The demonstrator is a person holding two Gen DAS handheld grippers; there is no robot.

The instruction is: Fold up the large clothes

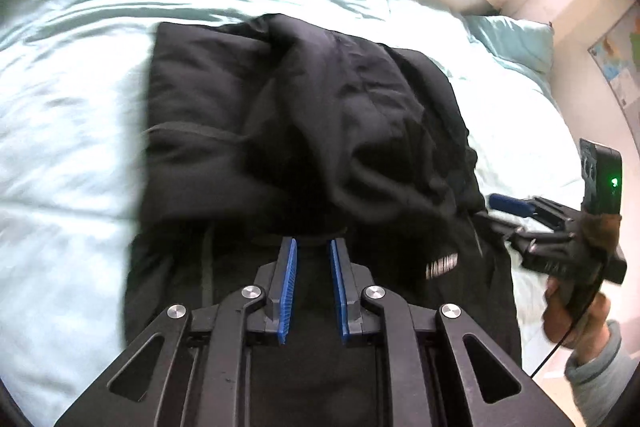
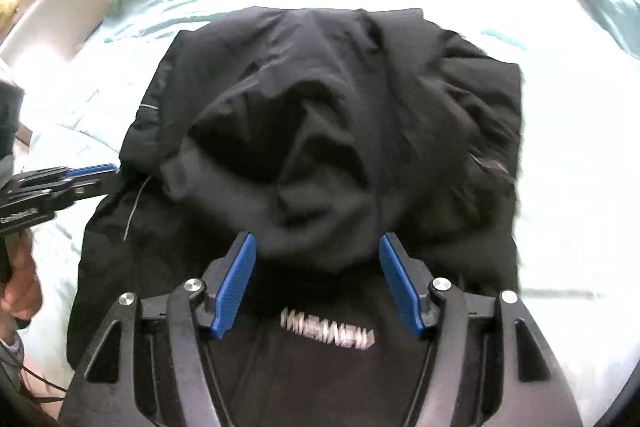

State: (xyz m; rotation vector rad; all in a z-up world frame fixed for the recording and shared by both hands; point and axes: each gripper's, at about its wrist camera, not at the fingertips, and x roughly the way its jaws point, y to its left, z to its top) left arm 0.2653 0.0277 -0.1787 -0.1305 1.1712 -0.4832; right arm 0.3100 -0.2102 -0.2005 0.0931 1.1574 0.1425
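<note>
A black jacket (image 1: pixel 320 115) lies folded into a rough block on the bed, with a silver logo (image 2: pixel 326 333) on its near part. My left gripper (image 1: pixel 313 241) is at the jacket's near edge, its blue pads a narrow gap apart and pinching a dark fold at the tips. From the right wrist view the left gripper (image 2: pixel 114 175) meets the jacket's left edge. My right gripper (image 2: pixel 316 243) hangs over the jacket (image 2: pixel 340 107), jaws wide apart, pads pressing on nothing. In the left wrist view the right gripper (image 1: pixel 496 211) is by the jacket's right edge.
A pale mint duvet (image 1: pixel 80 107) covers the bed around the jacket. A pillow (image 1: pixel 512 39) lies at the far right by the wall. A window runs above the headboard, and a poster (image 1: pixel 618 55) hangs on the right wall. A person's hand (image 1: pixel 568 319) holds the right gripper's handle.
</note>
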